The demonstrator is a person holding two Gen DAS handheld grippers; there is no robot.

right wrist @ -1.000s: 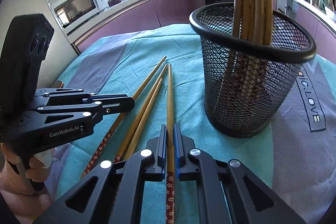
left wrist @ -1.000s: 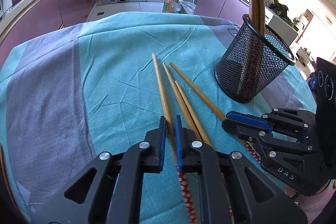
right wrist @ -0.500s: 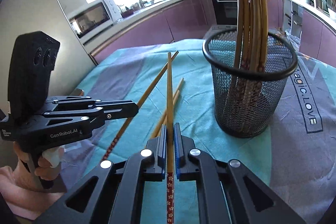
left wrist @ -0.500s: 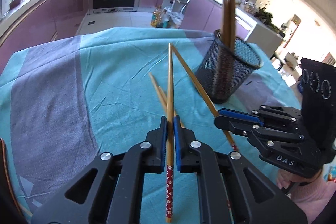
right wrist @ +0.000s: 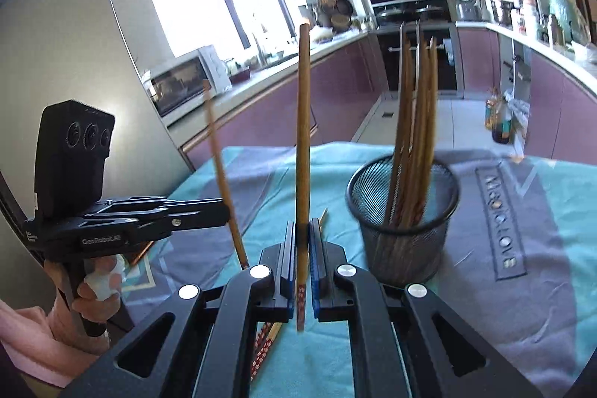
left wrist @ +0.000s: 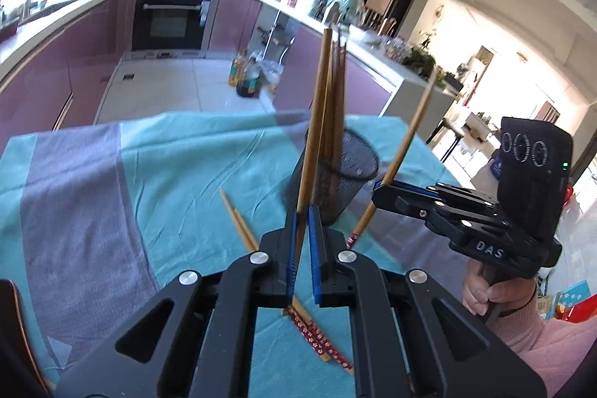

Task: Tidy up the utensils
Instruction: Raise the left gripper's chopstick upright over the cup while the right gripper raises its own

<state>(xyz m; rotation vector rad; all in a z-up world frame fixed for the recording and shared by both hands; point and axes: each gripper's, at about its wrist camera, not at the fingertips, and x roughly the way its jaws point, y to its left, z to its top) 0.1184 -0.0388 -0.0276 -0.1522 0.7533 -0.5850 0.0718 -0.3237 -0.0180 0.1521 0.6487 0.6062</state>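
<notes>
Two hand-held grippers each pinch one wooden chopstick above a table in a kitchen. The left gripper [left wrist: 302, 211] has its blue-lined jaws pressed against a chopstick [left wrist: 317, 114] that points up and slightly right, its plain tip high in front of the mesh cup. The chopstick's red patterned end cannot be made out below the jaws in the left wrist view. The right gripper [right wrist: 303, 230] clamps a second chopstick [right wrist: 303, 137] that stands almost upright, with its red flowered end hanging just below the jaws. From the left wrist view the right gripper [left wrist: 388, 187] appears to the right, gripped by a hand [left wrist: 485, 293] in a pink sleeve, and its chopstick [left wrist: 406, 144] leans up and to the right. From the right wrist view the left gripper [right wrist: 220, 211] appears to the left, held by the other hand [right wrist: 100, 282].

A round black mesh cup [right wrist: 403, 219] stands upright on the table just beyond both grippers. Inside it a bundle of chopsticks [right wrist: 418, 122] stands on end, leaning together, tips above the rim. In the left wrist view the same cup [left wrist: 347, 181] sits directly behind the left gripper's chopstick.

Two loose chopsticks [left wrist: 242, 230] lie flat on the tablecloth [left wrist: 168, 174] beneath the left gripper, side by side, red patterned ends nearest the camera. The cloth is teal with broad grey bands. Behind are purple kitchen cabinets [left wrist: 44, 81], a built-in oven [left wrist: 168, 21] and a microwave [right wrist: 183, 84] on the counter.
</notes>
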